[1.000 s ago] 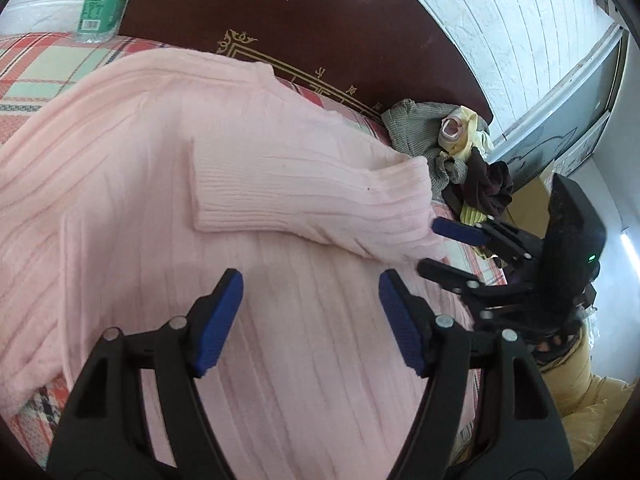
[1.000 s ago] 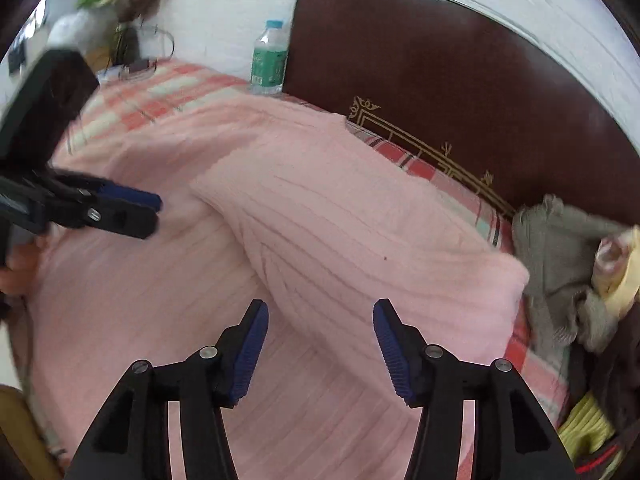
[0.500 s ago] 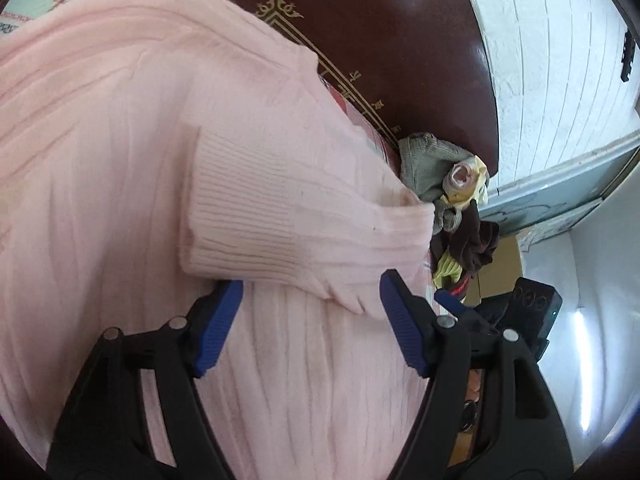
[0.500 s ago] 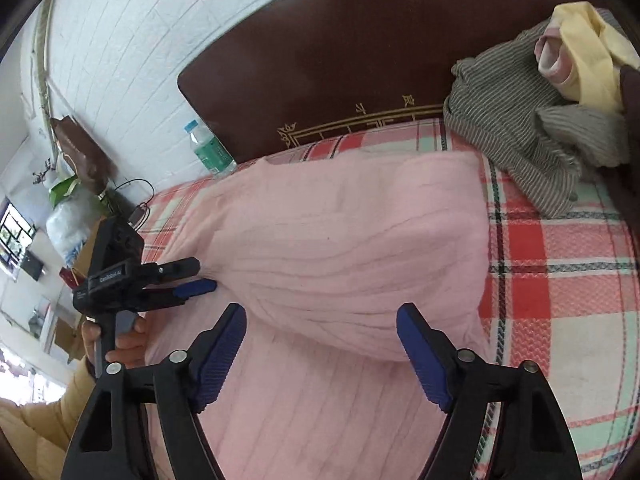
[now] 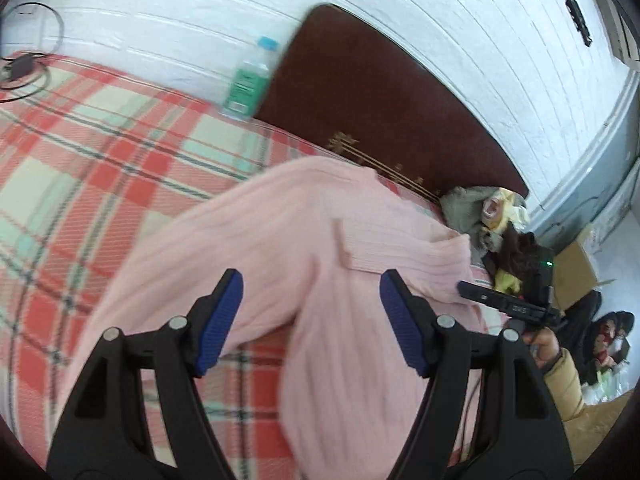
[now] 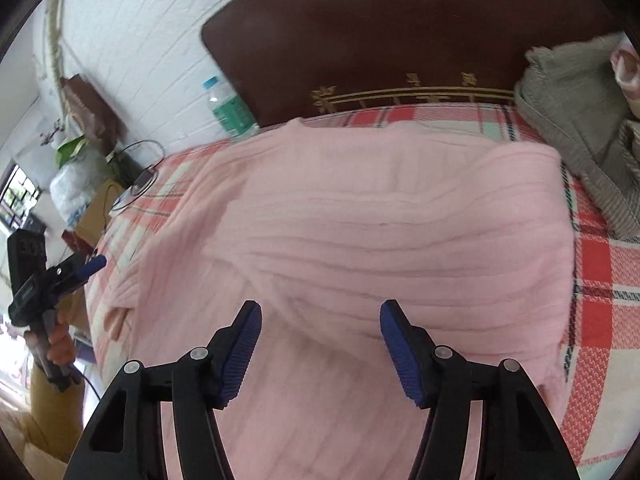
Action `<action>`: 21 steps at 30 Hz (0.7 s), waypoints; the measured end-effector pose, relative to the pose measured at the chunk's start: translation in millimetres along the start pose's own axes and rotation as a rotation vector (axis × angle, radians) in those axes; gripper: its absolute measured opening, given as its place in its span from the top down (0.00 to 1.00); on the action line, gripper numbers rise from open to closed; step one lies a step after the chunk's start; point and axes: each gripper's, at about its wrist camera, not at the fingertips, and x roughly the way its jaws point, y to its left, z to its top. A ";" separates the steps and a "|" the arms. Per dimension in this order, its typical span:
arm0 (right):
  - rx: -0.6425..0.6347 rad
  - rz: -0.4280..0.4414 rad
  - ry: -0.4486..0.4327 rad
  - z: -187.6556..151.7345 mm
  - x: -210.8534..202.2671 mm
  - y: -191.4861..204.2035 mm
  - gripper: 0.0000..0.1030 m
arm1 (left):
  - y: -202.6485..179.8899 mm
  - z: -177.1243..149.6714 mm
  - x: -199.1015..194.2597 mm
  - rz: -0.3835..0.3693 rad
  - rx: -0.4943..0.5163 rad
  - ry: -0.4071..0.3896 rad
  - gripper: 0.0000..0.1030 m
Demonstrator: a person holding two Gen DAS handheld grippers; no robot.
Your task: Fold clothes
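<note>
A pink ribbed sweater [image 5: 304,240] lies spread on a red plaid bed sheet [image 5: 80,152], with one sleeve folded across its body. It fills the middle of the right wrist view [image 6: 400,232]. My left gripper [image 5: 311,316] is open and empty, above the sweater's left side. My right gripper [image 6: 320,344] is open and empty, above the sweater's lower hem. The right gripper also shows at the sweater's right edge in the left wrist view [image 5: 480,294]. The left gripper shows at the far left in the right wrist view [image 6: 86,266].
A dark wooden headboard [image 6: 400,40] stands behind the bed. A green-labelled water bottle [image 5: 248,80] stands at its left end. A heap of grey, yellow and dark clothes [image 5: 488,216] lies at the right. A cable [image 5: 24,68] lies at the far left.
Both grippers have pulled back from the sweater and risen. The left view has swung left and now shows the plaid sheet and the bottle. Both stay open.
</note>
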 end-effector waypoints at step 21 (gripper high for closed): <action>-0.451 0.238 0.201 -36.7 46.6 208.2 0.25 | 100.4 -53.1 -9.9 0.400 0.124 0.138 0.88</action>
